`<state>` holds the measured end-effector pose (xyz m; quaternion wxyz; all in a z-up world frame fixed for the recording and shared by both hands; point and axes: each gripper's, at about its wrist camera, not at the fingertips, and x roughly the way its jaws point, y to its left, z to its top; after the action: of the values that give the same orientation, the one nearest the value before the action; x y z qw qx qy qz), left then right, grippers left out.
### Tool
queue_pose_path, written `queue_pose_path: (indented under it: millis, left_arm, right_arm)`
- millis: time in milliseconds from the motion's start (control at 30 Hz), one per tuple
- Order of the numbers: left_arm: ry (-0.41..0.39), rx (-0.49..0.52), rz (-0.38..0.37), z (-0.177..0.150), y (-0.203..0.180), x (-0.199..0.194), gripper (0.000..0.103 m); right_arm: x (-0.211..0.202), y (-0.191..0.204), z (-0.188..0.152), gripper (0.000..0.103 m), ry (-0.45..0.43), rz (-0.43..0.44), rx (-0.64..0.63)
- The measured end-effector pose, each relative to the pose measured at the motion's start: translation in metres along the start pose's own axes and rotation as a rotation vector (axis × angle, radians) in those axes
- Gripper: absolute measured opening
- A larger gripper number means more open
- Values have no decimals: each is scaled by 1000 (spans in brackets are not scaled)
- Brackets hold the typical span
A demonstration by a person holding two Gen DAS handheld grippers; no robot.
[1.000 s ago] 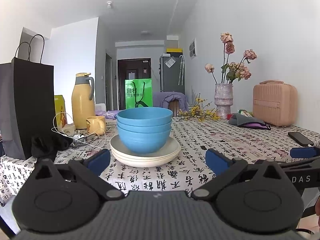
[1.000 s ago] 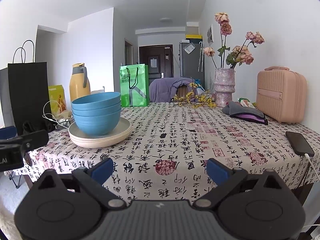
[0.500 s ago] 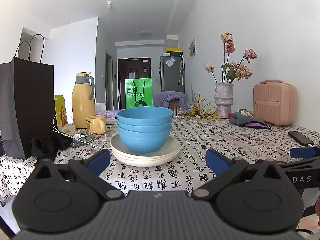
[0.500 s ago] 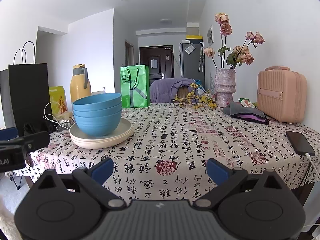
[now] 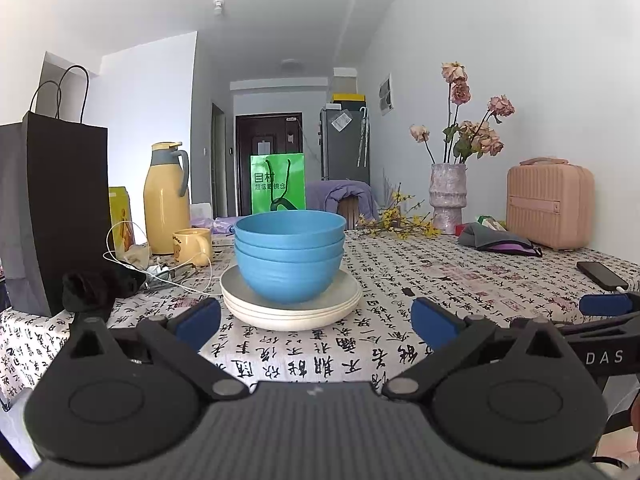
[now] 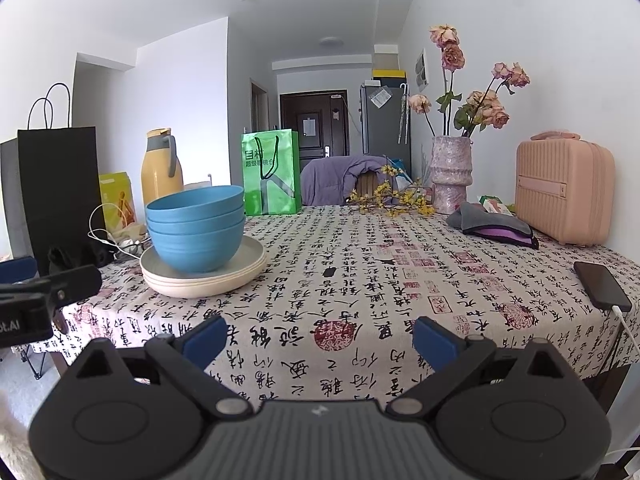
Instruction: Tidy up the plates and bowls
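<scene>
Three nested blue bowls [image 5: 290,258] [image 6: 197,230] sit on a stack of cream plates [image 5: 240,300] [image 6: 256,258] on the calligraphy-print tablecloth. In the left wrist view the stack is straight ahead, a short way beyond my left gripper [image 5: 316,324], which is open and holds nothing. In the right wrist view the stack stands to the left, and my right gripper [image 6: 318,338] is open over the table's near edge, well clear of it. The left gripper's tip shows at the left edge of the right view [image 6: 48,284].
Left of the stack are a black paper bag [image 5: 52,208], a yellow jug [image 5: 166,196], a yellow mug [image 5: 192,242] and white cables [image 5: 160,268]. A vase of dried roses [image 6: 450,176], a pink case [image 6: 564,192], a grey pouch [image 6: 496,228] and a phone [image 6: 602,286] sit on the right.
Almost nothing has changed. Both grippers stay open and the stack has not moved; the right view shifted very slightly.
</scene>
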<state>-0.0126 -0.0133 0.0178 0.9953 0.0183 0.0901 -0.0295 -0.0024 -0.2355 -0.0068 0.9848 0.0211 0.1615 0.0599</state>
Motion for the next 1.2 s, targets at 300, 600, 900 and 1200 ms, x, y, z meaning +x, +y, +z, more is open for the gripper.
queue_pose_path:
  millis: [300, 600, 900, 1200]
  left_arm:
    - [1, 0, 0, 0, 0, 0, 103]
    - [1, -1, 3, 0, 1, -1, 103]
    - [-6, 7, 14, 3, -3, -1, 103]
    - [-7, 8, -4, 3, -3, -2, 103]
  right_arm:
    - [0, -1, 0, 100, 1, 5, 0]
    - [2, -1, 0, 100, 7, 5, 3]
    - [3, -4, 1, 100, 7, 0, 7]
    - [2, -3, 1, 100, 5, 0, 3]
